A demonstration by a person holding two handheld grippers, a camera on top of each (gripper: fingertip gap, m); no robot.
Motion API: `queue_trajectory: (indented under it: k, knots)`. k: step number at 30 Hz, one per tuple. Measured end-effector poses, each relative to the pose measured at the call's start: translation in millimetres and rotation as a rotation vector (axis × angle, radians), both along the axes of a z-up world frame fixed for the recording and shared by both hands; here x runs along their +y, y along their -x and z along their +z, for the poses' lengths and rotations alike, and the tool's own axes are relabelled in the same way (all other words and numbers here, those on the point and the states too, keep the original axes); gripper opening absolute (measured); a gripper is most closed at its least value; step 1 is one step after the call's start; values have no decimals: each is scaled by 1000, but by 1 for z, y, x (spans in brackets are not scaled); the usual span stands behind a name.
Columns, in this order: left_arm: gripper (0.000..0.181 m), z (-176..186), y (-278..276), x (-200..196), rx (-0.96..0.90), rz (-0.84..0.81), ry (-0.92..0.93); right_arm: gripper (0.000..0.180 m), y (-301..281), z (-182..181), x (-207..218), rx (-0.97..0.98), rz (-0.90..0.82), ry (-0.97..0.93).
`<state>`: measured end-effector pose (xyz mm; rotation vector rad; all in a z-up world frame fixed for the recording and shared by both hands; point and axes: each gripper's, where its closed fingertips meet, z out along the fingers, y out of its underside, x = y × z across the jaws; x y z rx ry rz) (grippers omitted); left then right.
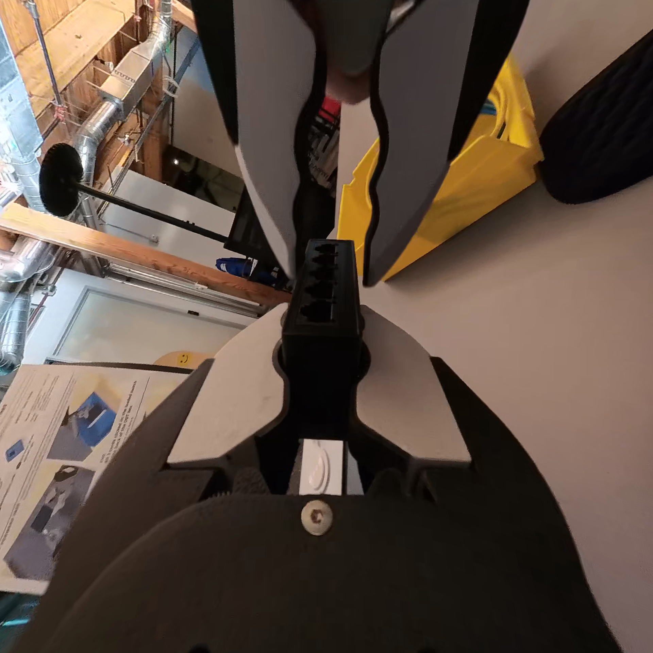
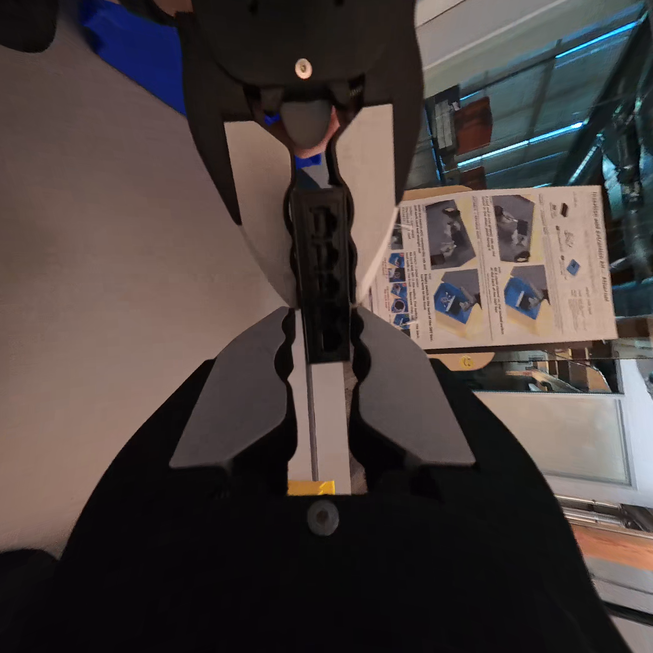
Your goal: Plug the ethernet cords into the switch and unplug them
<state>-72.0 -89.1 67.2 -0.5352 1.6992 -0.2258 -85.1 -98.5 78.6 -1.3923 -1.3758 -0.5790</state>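
Observation:
The black switch (image 1: 322, 353) is clamped between the light fingers of my left gripper (image 1: 323, 314), with its row of ports facing the camera. All the ports that show are empty. My right gripper (image 1: 329, 281) comes in from the opposite side, jaws open, its grey fingertips straddling the far end of the switch with small gaps. In the right wrist view my right gripper (image 2: 323, 314) flanks the near end of the switch (image 2: 325, 265), and the left gripper (image 2: 323, 300) holds it from the far side. No ethernet cord is in view.
A yellow bin (image 1: 441, 212) stands on the grey table (image 1: 512, 388) just past the switch. A dark rounded object (image 1: 600, 123) lies beyond it. A printed instruction sheet (image 2: 494, 268) stands at the table's edge. A blue object (image 2: 134, 53) lies behind the left gripper. Less than 4 cm separates the two grippers' tips.

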Motion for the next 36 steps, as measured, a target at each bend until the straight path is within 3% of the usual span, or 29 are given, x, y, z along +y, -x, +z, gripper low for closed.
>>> queue_trajectory:
  k: [3,6,8,11,15,19,26,32,36]
  knots:
    - [29,-3,-1,-6,15,-31,29,28,-2,-7,6,-65,-30,11]
    - [32,1,-4,5,-36,40,64,28,-14,-5,7,-91,-70,29]
    - [36,8,0,26,-81,140,60,28,-51,3,13,-133,-157,35]
    - [35,9,13,52,-65,235,96,28,-158,10,33,-101,-403,137]
    - [24,12,28,73,-72,308,62,28,-276,-32,41,-90,-617,435]
    - [22,9,30,77,-64,313,105,28,-337,-91,45,-137,-747,716]
    - [24,2,27,73,-37,254,245,28,-376,-155,49,-116,-809,1096]
    - [25,1,33,84,-39,274,288,28,-382,-182,53,-100,-795,1198]
    - [28,3,43,94,-41,318,303,28,-388,-184,51,-108,-800,1158]
